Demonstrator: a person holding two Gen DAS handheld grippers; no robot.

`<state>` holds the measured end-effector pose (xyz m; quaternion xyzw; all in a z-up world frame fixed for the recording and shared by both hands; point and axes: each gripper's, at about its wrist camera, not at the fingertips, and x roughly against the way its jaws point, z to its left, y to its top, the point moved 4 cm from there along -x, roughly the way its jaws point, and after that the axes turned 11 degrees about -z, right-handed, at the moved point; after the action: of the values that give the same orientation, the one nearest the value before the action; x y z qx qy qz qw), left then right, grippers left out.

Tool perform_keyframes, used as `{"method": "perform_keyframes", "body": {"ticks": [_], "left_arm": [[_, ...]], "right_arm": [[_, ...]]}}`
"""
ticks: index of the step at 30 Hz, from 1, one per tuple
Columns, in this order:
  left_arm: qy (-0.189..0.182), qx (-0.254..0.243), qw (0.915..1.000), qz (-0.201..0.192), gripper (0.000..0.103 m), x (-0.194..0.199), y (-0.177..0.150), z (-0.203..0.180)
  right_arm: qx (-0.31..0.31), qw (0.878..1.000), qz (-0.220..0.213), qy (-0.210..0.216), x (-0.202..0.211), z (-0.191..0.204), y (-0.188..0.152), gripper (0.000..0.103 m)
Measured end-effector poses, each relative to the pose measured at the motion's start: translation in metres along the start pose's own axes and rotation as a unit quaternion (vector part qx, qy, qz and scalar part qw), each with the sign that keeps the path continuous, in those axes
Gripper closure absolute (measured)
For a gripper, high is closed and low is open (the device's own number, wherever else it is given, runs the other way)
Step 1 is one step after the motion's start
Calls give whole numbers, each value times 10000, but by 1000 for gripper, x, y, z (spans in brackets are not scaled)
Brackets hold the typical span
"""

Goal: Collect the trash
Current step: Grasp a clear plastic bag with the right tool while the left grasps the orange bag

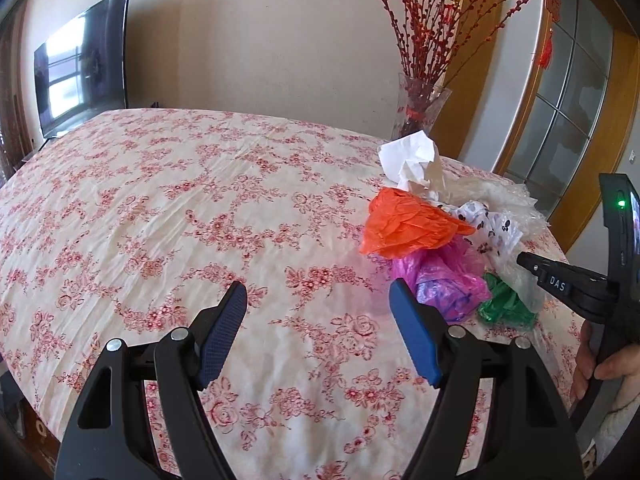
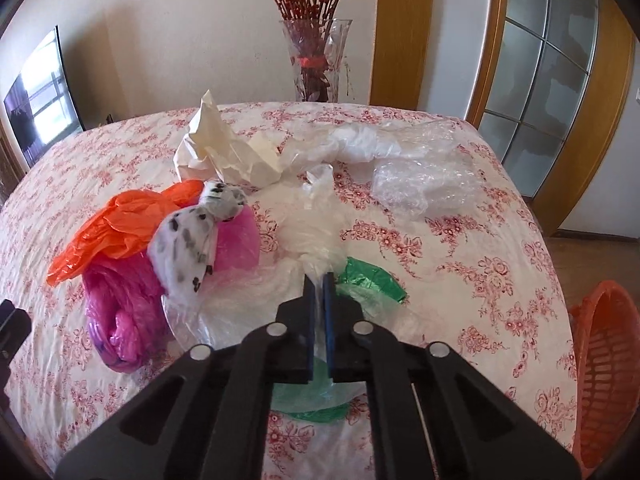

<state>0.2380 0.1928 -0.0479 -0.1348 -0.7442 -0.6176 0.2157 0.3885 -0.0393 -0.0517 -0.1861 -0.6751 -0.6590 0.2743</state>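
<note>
A heap of trash lies on the floral tablecloth (image 1: 160,208): an orange bag (image 1: 404,228), a pink bag (image 1: 444,276), a green bag (image 1: 504,304), a spotted white bag (image 2: 188,248), crumpled white paper (image 2: 216,148) and clear plastic (image 2: 420,184). My right gripper (image 2: 319,280) is shut on a clear plastic bag (image 2: 312,236) lying over the green bag (image 2: 368,276). My left gripper (image 1: 318,292) is open and empty, low over the cloth just left of the heap. The right gripper also shows at the right edge of the left wrist view (image 1: 524,260).
An orange mesh basket (image 2: 604,364) stands off the table's right edge. A glass vase (image 2: 316,60) of red branches stands behind the table. A TV (image 1: 80,64) is at the back left, and a glazed door (image 2: 540,80) at the right.
</note>
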Motion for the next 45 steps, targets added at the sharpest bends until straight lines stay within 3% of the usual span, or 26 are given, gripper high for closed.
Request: {"method": "perform_keyframes", "body": {"ticks": [10,22,27,36,39,41,45], "left_arm": [[-242,-17,9997,-22,30,-1,7,-16],[-569,161,9982,-126,30,-21,44,-37],[-629,-6,9979,175,30,-52,51,-60],[-383,-275,9962,728,31,-90,40,-74],[-439,-136,9949,901,37,-95,34,-72],[-506,-16,9934,1028,56,-99,31,-70],[-626,183,9923,1057,76,-98,31,-69]], "right_arm": [[-394,9982,-445,79,39,-30,6,99],[-583,9956,-699,-216,65,-78,-2,99],[-640,9953,-675,-287,68,-93,-9,99],[-719,9949,-611,-352,73,-112,-18,99],[-722,9950,-592,-344,74,-113,-20,99],[-726,9951,-579,-341,74,-114,-21,99],[-744,9951,-559,-325,76,-114,-24,99]]}}
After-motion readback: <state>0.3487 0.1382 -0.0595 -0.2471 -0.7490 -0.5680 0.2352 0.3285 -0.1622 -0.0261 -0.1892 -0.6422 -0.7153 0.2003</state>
